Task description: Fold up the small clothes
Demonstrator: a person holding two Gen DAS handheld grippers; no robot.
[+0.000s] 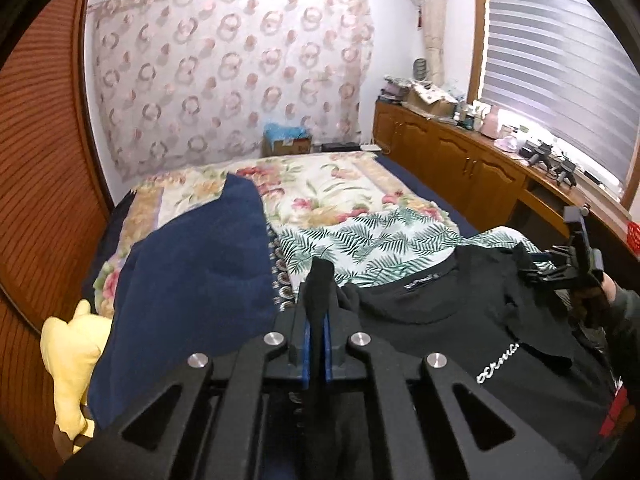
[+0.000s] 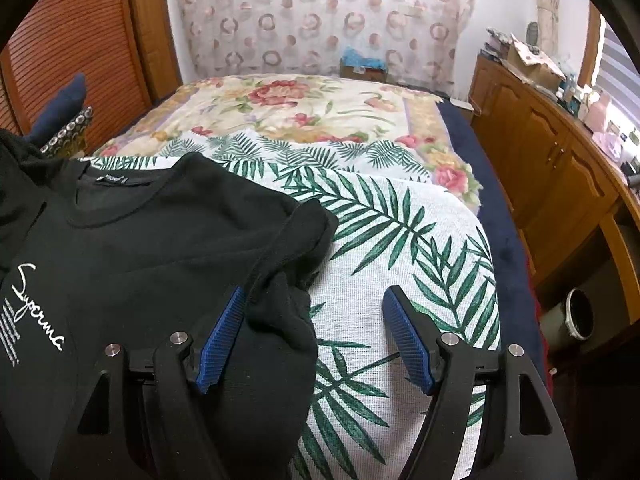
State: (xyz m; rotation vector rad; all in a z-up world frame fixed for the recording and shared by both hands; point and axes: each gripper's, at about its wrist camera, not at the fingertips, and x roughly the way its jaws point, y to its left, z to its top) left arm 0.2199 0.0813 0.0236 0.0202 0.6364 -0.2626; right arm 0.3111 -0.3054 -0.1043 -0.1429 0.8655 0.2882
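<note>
A black T-shirt (image 1: 460, 320) with white script lettering lies on a palm-leaf cloth on the bed. It also shows in the right wrist view (image 2: 140, 248), front up, neck toward the wall. My left gripper (image 1: 318, 320) is shut on a bunched fold of the black shirt's left side, which sticks up between the blue pads. My right gripper (image 2: 316, 336) is open, its left pad (image 2: 222, 340) resting against the folded-in right sleeve (image 2: 288, 264), its right pad over the leaf cloth. The right gripper also shows at the far right of the left wrist view (image 1: 576, 264).
The palm-leaf cloth (image 2: 400, 240) covers the near bed over a floral blanket (image 2: 304, 108). A navy garment (image 1: 192, 272) and a yellow item (image 1: 72, 352) lie left. Wooden cabinets (image 1: 460, 156) with clutter run along the right; a wooden slatted door (image 1: 36, 160) stands left.
</note>
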